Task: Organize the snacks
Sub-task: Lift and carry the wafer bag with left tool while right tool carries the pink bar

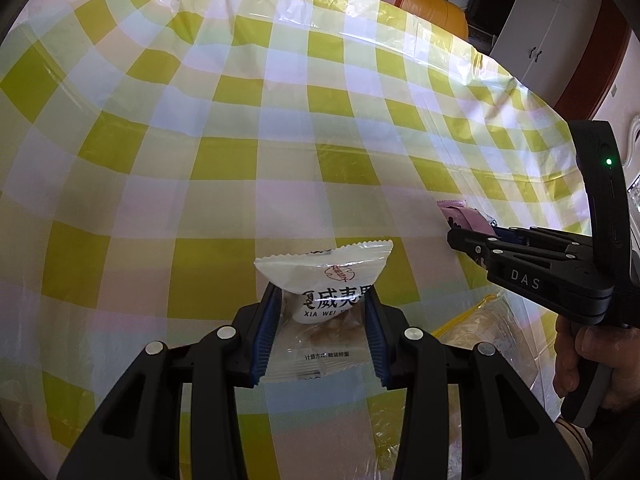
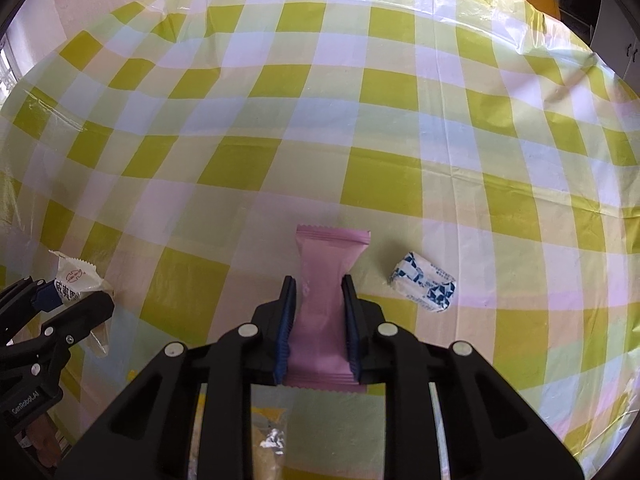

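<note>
Spreading across nearly every part of both frames, a yellow-and-white checked tablecloth (image 2: 380,152), glossy and creased toward the upper edge. Lower right of the left wrist view, partly seen, a clear zip bag (image 1: 492,320) with a yellow seal, seemingly the place for the snacks, though its mouth cannot be made out. Lower centre of that view, left gripper (image 1: 320,304) clamped on a white snack packet (image 1: 324,276) printed with black characters, lifted off the cloth. Lower centre of the right wrist view, right gripper (image 2: 318,308) pinching a pink wrapper (image 2: 328,280) at its waist, likewise raised. Right of centre there, loose on the cloth, a small blue-and-white candy (image 2: 424,284), just beside the pink wrapper. Judged mid-carry, two snacks in hand at once; next calling for bringing each over the bag opening, then releasing one at a time, then returning for the candy.
</note>
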Demonstrator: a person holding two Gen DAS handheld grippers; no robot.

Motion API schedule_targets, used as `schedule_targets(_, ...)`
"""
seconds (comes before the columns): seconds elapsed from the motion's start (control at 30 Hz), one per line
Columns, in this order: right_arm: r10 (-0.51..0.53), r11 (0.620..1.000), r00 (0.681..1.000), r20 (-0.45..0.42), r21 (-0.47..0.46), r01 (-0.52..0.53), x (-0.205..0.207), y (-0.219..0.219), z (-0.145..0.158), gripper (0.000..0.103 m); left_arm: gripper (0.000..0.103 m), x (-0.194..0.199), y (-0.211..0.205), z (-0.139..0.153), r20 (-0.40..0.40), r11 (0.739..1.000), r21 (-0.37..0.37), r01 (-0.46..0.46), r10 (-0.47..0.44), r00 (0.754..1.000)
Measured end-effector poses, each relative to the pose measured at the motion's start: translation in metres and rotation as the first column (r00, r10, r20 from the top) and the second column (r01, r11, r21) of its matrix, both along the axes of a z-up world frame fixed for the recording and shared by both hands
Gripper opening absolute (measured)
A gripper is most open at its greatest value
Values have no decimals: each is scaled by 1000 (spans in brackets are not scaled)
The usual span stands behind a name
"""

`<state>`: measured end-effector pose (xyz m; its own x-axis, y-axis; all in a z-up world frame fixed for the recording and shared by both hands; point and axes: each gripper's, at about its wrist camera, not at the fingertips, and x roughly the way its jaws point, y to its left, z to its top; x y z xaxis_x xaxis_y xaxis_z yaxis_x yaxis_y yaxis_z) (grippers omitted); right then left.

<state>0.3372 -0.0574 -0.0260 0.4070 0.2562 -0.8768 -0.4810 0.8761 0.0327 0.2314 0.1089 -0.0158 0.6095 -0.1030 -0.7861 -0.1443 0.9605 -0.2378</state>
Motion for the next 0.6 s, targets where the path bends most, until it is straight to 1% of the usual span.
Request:
schedule_targets(0.23, -25, 999, 1000, 16, 24, 25, -19, -26, 15, 23, 39, -8, -10, 13, 25, 1000, -7, 8, -8, 1000)
schedule_targets(0.6, -62, 997, 998, 29, 52, 61, -47, -60, 30, 23, 39, -18, -44, 31, 52, 999, -10, 53, -53, 997)
